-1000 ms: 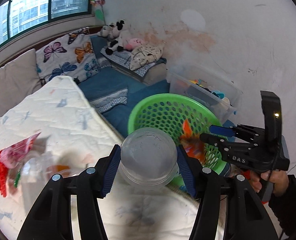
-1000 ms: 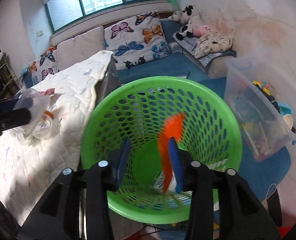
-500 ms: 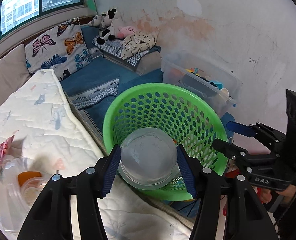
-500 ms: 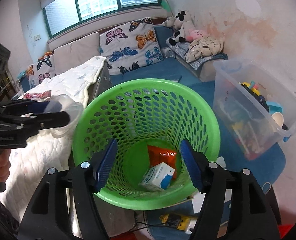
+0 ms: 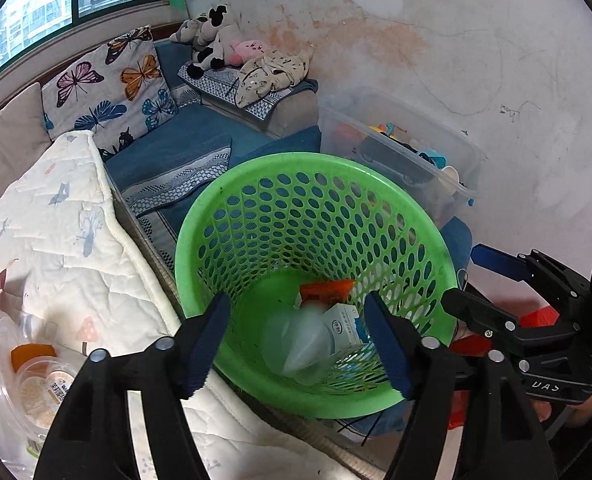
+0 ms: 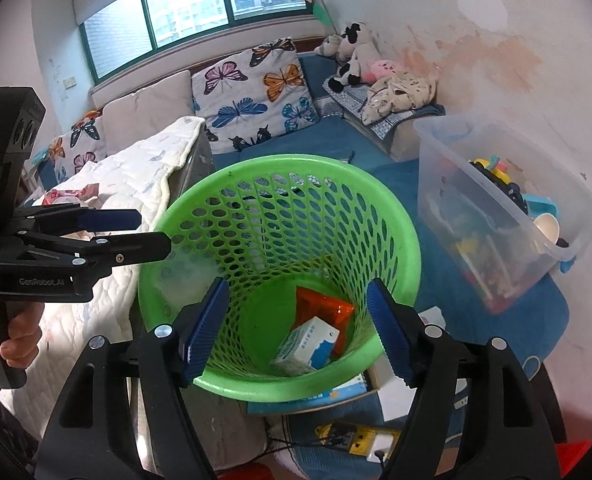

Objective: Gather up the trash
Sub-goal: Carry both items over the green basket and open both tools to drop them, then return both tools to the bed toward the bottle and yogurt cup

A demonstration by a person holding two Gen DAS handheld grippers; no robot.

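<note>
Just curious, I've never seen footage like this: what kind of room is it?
Probably a lived-in home room, perhaps a child's or family room: butterfly-print cushions along a blue window seat, plush toys in the corner, and a clear plastic bin full of toys.

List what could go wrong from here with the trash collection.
The clear plastic cup is blurred in mid-drop and may bounce off the white carton in the green perforated basket. The left gripper, jaws opening, hangs close to the right gripper; they might collide.
</note>
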